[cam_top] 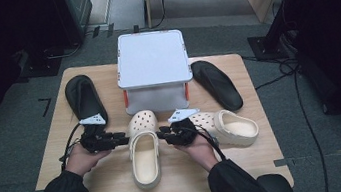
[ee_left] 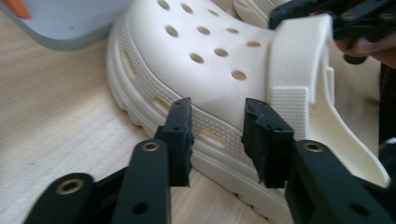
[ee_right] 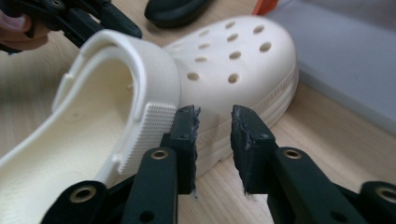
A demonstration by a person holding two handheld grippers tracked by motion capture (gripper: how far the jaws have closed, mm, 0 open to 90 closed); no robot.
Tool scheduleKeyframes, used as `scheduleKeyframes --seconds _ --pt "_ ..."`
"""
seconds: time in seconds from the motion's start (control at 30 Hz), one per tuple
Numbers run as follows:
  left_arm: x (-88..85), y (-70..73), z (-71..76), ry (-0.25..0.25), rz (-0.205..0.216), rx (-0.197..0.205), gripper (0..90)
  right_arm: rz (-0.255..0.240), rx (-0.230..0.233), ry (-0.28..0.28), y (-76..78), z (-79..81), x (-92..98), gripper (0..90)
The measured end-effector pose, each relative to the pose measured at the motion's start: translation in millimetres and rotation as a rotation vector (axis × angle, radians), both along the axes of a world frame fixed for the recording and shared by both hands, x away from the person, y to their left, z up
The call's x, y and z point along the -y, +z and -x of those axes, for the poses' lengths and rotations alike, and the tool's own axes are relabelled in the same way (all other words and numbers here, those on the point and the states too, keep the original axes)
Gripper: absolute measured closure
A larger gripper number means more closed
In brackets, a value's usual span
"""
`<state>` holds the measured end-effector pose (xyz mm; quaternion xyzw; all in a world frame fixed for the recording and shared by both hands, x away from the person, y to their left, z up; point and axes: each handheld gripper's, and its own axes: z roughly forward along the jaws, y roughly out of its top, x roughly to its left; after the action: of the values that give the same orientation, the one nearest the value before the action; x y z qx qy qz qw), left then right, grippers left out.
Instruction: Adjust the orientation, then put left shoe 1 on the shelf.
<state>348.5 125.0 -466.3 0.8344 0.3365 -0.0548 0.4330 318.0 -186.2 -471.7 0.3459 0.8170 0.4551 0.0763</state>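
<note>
A cream clog (cam_top: 145,155) stands on the wooden table (cam_top: 110,185) with its toe toward a grey box. My left gripper (cam_top: 125,140) points at the clog's left side and my right gripper (cam_top: 159,134) at its right side, near the strap hinge. In the left gripper view the jaws (ee_left: 217,126) stand apart just in front of the clog's sole wall (ee_left: 210,51), with nothing gripped. In the right gripper view the jaws (ee_right: 214,126) are likewise apart beside the clog (ee_right: 233,60) and its strap. Both are open.
A second cream clog (cam_top: 231,127) lies on its side to the right. The grey lidded box (cam_top: 154,70) sits at the table's back, with a black shoe (cam_top: 84,98) to its left and another black shoe (cam_top: 217,84) to its right.
</note>
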Motion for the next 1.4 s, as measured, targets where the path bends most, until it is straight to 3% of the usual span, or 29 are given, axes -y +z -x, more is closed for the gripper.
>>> scheduleKeyframes --seconds 0.2,0.47,0.77,0.9,1.0,1.07,1.13,1.4 --pt "-1.7 12.6 -7.7 0.018 0.025 0.015 55.7 -0.028 0.018 0.02 18.7 4.0 3.9 62.8" --pt "5.4 25.5 -19.1 0.022 0.002 0.046 54.5 -0.062 0.035 0.065 32.6 10.6 -2.9 53.6" --pt "12.0 52.9 -40.0 -0.013 0.011 0.064 51.8 -0.006 -0.015 0.1 17.9 5.9 -22.0 48.2" --pt "8.7 60.1 -46.2 0.007 0.038 0.07 53.0 0.019 0.0 0.072 11.5 2.4 -27.9 46.2" --pt "5.4 72.9 -53.5 0.012 0.055 0.085 54.1 0.049 0.014 0.049 7.7 0.6 -29.4 44.9" --pt "4.8 80.2 -56.6 0.008 0.061 0.094 54.1 0.044 0.013 0.043 6.6 0.4 -29.8 44.6" --pt "4.8 86.5 -59.3 0.005 0.064 0.1 54.1 0.027 0.0 0.03 7.0 -0.6 -30.4 45.5" --pt "14.0 108.4 -77.1 0.013 0.052 0.144 60.0 0.053 -0.001 -0.008 9.4 -1.5 -32.4 51.9"
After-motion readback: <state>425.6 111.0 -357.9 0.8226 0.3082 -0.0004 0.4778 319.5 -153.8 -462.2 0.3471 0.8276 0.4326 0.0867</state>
